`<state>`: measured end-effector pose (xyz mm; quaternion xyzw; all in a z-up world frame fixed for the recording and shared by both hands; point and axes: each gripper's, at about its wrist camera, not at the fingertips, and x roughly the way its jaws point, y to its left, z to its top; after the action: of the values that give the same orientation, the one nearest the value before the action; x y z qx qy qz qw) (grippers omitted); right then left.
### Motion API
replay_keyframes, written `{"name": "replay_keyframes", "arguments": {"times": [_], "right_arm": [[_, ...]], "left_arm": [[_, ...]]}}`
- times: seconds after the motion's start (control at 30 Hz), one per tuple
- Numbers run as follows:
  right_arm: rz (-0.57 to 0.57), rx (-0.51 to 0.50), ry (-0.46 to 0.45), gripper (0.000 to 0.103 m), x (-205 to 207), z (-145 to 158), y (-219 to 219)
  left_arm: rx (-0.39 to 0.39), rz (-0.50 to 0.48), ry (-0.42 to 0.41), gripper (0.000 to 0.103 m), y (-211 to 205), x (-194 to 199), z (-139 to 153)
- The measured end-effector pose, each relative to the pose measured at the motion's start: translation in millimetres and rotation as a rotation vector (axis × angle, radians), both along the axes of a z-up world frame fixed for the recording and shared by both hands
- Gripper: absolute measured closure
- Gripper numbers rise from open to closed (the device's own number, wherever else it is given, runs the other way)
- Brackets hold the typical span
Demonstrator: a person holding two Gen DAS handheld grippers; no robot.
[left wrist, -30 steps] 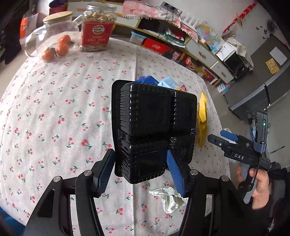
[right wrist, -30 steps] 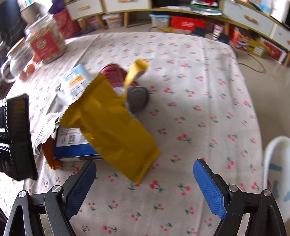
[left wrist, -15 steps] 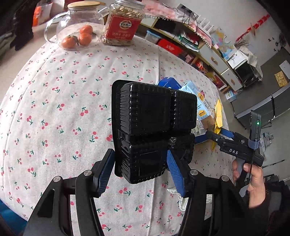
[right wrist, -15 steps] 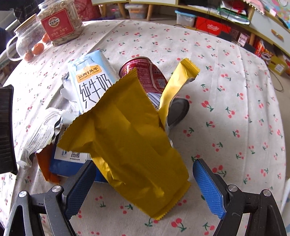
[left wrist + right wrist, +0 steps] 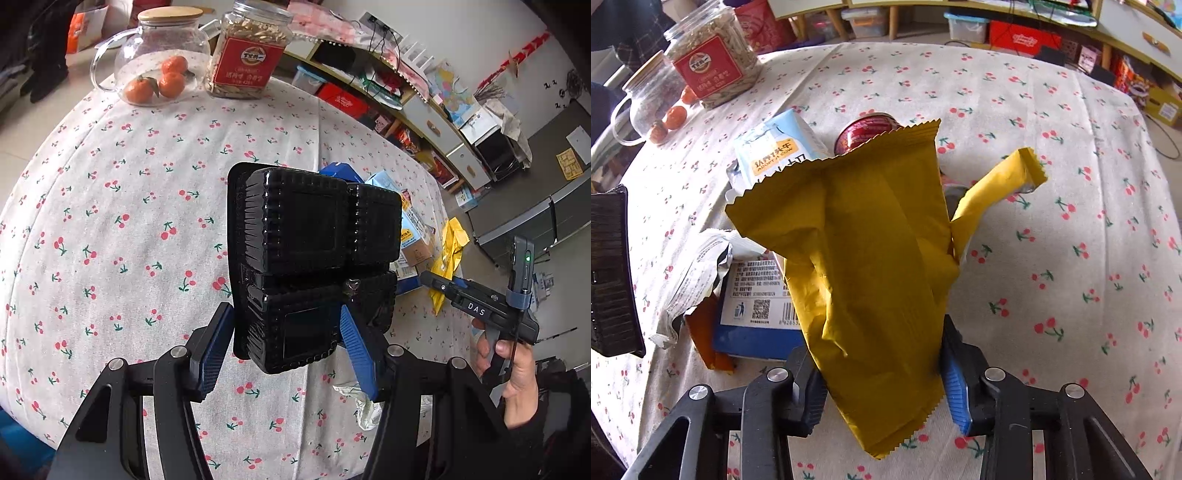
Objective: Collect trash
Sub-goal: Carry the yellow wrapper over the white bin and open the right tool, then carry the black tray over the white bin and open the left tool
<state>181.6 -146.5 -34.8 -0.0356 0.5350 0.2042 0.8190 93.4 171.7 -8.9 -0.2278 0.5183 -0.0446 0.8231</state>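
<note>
My left gripper [image 5: 284,350] is shut on a black ribbed plastic food tray [image 5: 314,240] and holds it upright above the cherry-print tablecloth [image 5: 110,221]. That tray [image 5: 609,269] shows at the left edge of the right wrist view. A crumpled yellow snack wrapper [image 5: 871,258] stands between the blue pads of my right gripper [image 5: 882,380], whose jaws are closing and press its lower sides. Behind the wrapper lie a milk carton [image 5: 775,147], a red can [image 5: 868,129], a blue box [image 5: 753,306] and a silver wrapper [image 5: 690,273]. From the left wrist, the right gripper [image 5: 436,284] reaches into the yellow wrapper [image 5: 448,254].
A jar of seeds with a red label [image 5: 247,55] and a glass teapot holding oranges [image 5: 159,62] stand at the table's far edge. A crumpled foil wrapper [image 5: 358,402] lies near the left gripper. An orange wrapper [image 5: 705,339] sticks out beside the blue box. Shelves and boxes line the wall.
The right gripper moved in toward the yellow wrapper and its wide jaws closed in on the wrapper's sides. The left gripper kept its hold on the black tray.
</note>
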Motion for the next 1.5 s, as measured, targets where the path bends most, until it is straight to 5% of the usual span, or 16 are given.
{"name": "replay_keyframes", "arguments": {"times": [0.7,1.5], "right_arm": [[-0.22,0.069,-0.017,0.057,-33.8,37.5,-110.2],[-0.585,0.067,0.035,0.056,-58.5,20.9,-313.0]], "left_arm": [[-0.037,-0.102,-0.063,0.041,-59.4,16.7,23.8],[0.028,-0.402,-0.026,0.041,-243.2,55.3,29.4]]}}
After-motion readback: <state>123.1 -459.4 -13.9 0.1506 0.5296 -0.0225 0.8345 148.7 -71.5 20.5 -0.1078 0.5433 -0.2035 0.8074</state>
